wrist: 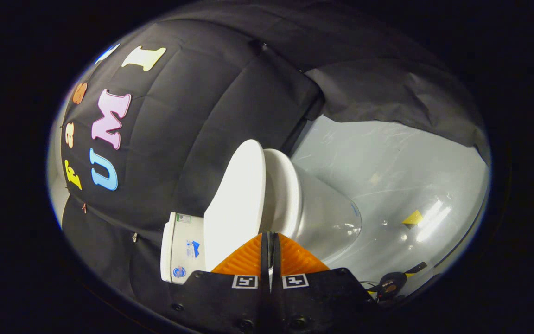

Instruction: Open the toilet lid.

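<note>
The view is rolled sideways. A white toilet stands against the black cloth wall, its tank [184,248] just beyond my left finger. The white lid [235,199] is lifted off the seat [288,192] and leans toward the tank, with a wedge-shaped gap between lid and seat. The bowl [327,218] swells out beyond my right finger. My gripper [270,237] is shut, its fingers pressed together with nothing visible between them. The tips sit right at the near end of the gap between lid and seat; whether they touch the lid I cannot tell.
A glossy pale floor [387,176] spreads around the bowl, with a small yellow marker [413,217] on it. A black device with a cable [392,284] lies near my right finger. Black cloth [193,120] hangs behind the toilet.
</note>
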Action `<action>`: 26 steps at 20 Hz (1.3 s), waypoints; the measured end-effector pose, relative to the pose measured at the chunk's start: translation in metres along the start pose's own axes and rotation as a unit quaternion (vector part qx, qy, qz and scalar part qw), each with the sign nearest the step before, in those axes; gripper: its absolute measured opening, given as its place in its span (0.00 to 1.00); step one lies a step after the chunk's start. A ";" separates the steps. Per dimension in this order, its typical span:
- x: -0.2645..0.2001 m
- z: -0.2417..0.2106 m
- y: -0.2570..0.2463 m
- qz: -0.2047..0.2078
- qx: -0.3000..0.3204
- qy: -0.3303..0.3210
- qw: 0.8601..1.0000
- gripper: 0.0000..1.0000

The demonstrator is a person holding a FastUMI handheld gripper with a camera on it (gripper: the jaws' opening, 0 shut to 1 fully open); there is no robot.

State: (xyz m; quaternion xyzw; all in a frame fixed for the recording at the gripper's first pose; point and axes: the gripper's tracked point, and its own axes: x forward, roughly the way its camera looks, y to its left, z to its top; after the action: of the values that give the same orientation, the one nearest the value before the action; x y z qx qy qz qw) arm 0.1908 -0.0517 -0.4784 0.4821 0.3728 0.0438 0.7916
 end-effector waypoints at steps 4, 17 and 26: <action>-0.013 0.004 0.028 -0.035 -0.064 -0.019 0.997 0.05; -0.069 -0.004 0.190 -0.042 -0.225 -0.086 0.970 0.05; -0.081 -0.033 0.272 -0.085 -0.350 -0.154 0.920 0.05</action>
State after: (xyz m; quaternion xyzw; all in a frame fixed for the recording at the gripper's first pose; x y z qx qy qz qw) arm 0.1904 0.0825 -0.2264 0.1413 0.2468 0.0296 0.9583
